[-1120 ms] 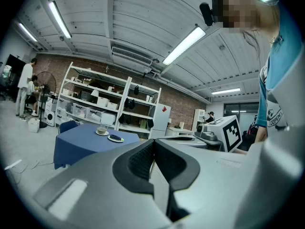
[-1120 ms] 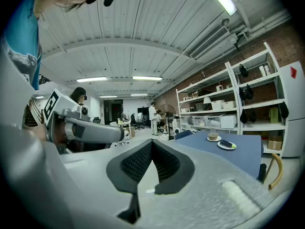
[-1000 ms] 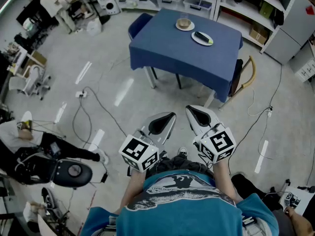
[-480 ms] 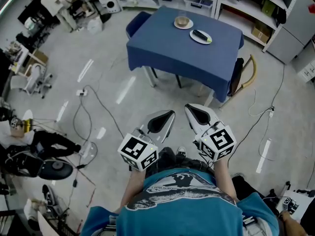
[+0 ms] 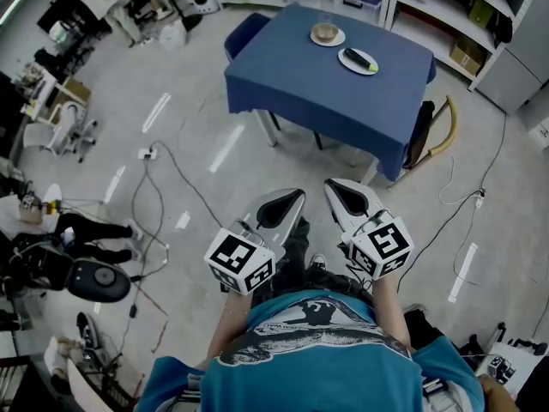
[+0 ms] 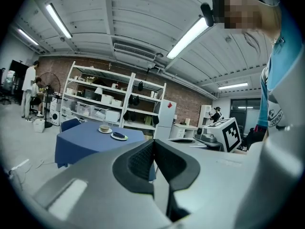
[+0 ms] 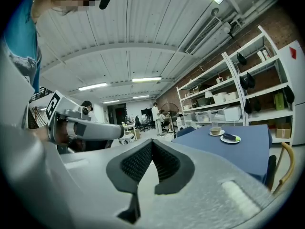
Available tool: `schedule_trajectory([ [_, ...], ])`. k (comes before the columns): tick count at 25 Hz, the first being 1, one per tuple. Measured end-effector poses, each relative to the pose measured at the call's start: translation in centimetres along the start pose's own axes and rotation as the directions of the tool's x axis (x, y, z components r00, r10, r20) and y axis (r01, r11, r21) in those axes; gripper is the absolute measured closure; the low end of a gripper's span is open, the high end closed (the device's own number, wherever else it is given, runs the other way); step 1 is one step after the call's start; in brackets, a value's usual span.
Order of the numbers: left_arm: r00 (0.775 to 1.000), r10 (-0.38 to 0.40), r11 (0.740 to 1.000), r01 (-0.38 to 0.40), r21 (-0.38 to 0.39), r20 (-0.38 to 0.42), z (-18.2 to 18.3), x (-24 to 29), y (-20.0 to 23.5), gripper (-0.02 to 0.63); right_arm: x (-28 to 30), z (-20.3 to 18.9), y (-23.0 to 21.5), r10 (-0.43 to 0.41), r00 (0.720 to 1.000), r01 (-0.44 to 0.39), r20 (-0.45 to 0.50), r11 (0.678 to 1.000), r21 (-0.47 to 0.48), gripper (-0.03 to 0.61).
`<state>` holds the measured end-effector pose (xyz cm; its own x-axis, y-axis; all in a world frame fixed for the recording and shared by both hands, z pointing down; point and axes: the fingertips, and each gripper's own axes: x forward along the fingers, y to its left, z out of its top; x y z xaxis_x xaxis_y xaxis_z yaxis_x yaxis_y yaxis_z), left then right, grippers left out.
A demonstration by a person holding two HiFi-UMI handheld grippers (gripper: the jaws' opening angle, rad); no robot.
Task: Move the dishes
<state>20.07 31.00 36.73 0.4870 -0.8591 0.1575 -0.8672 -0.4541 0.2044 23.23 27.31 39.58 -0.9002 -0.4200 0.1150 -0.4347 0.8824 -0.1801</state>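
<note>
Nothing is moved yet: two white round plates (image 5: 344, 57) sit on the blue-clothed table (image 5: 317, 93), well apart from the grey left gripper (image 5: 280, 208) and right gripper (image 5: 346, 197), both closed and empty

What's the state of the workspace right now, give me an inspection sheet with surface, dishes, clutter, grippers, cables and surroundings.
Surface: blue-clothed table, ahead of the person, not reached.
Job's things: small plate bearing a bowl, larger plate bearing a dark item, side by side near the far edge.
Clutter: nothing seen on the table besides these.
Grippers: left gripper and right gripper jaws together, nothing between them.
Cables: plug block trailing cable across the floor; more cable beside the wooden chair.
Surroundings: shelving, blue chair, seated person.
</note>
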Motion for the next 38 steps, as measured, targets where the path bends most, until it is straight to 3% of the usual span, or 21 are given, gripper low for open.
schedule_trajectory([
  [12, 0.997, -0.08, 0.997, 0.08, -0.023, -0.004, 1.4, 5.9, 6.1, 0.6, 5.9, 0.9, -6.0, -0.058, 0.998, 0.058, -0.031, 0.998, -0.01, 0.575],
  [29, 0.993, -0.121, 0.992, 0.121, -0.046, -0.005, 5.9, 10.5, 23.9, 0.601, 22.6, 3.7, -11.8, -0.113, 0.99, 0.113, -0.081, 0.994, -0.005, 0.576],
  [38, 0.982, -0.187, 0.98, 0.185, -0.07, -0.016, 6.3, 11.9, 28.6, 0.601, 26.9, 4.0, -13.6, -0.182, 0.977, 0.183, -0.107, 0.983, -0.004, 0.575],
])
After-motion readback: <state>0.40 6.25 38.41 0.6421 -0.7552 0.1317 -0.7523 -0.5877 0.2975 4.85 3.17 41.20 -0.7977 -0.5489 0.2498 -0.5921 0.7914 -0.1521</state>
